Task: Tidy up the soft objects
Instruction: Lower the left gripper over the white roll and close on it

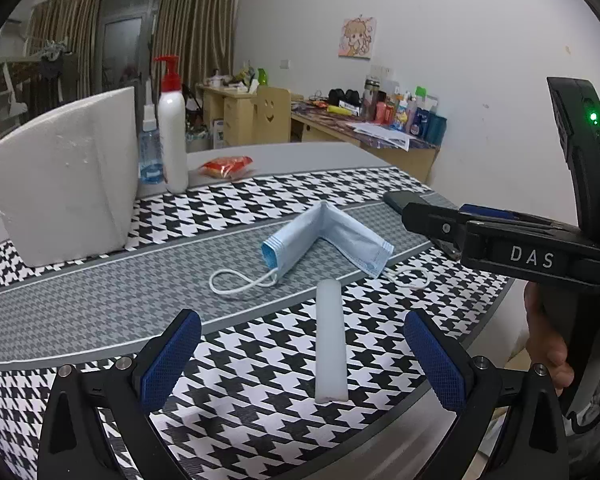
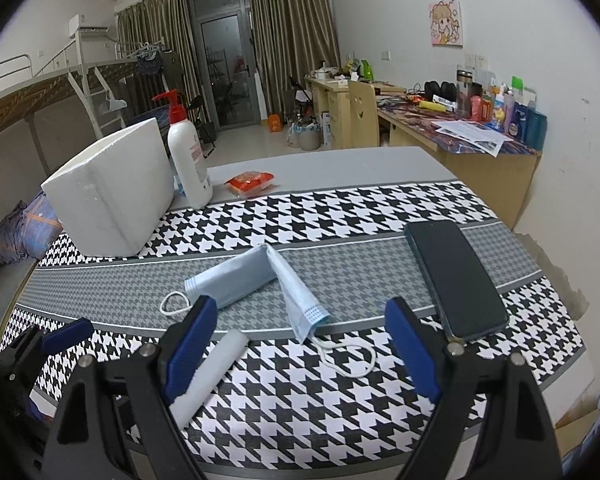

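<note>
1. Nearest the left wrist camera, the left gripper (image 1: pixel 302 360) stands released, jaws spread either side of a white foam stick (image 1: pixel 331 340) lying on the houndstooth tablecloth (image 1: pixel 236 396), pads clear of it.
2. Beyond the stick lies a blue face mask (image 1: pixel 324 240), folded into a bent shape on the grey band.
3. Only the right wrist view shows the whole dark phone (image 2: pixel 456 278), right of the mask.
4. Its right gripper (image 2: pixel 300 344) is spread wide, holding nothing, above the mask's near end.
5. Only the left wrist view shows a hand (image 1: pixel 556 344) gripping the right tool.
6. Both views show a white foam box (image 1: pixel 64 176) at the left.
</note>
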{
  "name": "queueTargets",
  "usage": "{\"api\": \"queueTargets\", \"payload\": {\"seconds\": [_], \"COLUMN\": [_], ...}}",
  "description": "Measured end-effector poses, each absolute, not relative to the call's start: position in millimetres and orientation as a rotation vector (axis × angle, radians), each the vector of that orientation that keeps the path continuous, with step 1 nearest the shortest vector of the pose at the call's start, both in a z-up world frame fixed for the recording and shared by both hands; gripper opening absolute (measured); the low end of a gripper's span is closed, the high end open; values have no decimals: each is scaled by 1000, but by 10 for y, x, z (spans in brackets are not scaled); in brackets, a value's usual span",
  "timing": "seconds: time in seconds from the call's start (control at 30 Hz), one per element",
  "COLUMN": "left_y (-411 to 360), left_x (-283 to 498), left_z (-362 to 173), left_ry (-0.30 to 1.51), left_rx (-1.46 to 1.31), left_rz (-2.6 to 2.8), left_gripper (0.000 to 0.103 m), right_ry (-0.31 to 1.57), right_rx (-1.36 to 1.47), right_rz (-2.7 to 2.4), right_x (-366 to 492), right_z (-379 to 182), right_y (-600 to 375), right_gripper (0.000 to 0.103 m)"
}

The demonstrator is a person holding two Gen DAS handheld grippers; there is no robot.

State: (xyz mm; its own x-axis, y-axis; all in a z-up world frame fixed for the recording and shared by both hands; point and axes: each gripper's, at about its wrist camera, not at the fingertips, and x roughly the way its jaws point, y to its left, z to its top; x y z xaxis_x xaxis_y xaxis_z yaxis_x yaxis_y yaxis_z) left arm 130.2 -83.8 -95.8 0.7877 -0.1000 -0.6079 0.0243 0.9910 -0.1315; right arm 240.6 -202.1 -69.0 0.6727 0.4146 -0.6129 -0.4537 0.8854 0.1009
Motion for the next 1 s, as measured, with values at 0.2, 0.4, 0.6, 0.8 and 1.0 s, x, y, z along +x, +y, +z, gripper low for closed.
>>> {"api": "queueTargets", "payload": {"seconds": [0.2,0.4,0.6,0.8,1.0], "left_y": [-884,-947,-984,-1037,-1097], "left_x": [1372,1424,1518,1551,1601], "left_z": [-1046,-1076,-1182,-1238,-1292], "left_ry": [696,715,771,791,817], "left_rx": [-129,-112,-98,-81,-60], "left_rz": [-85,-97,-104,-108,-105], "left_gripper": [102,99,85,81,71], "right_ry": [691,703,707,717,723], "right_rx": [-59,-56,-53,-53,-49], "right_rz": [485,489,488,484,490], "right_x": [2455,2484,2517,2548,2567], "right_z": [-739,-785,-807,-843,-869], "right_y": [-2068,-2095,-2119,-2132,-2140], "right_gripper": [89,89,89,89,89]}}
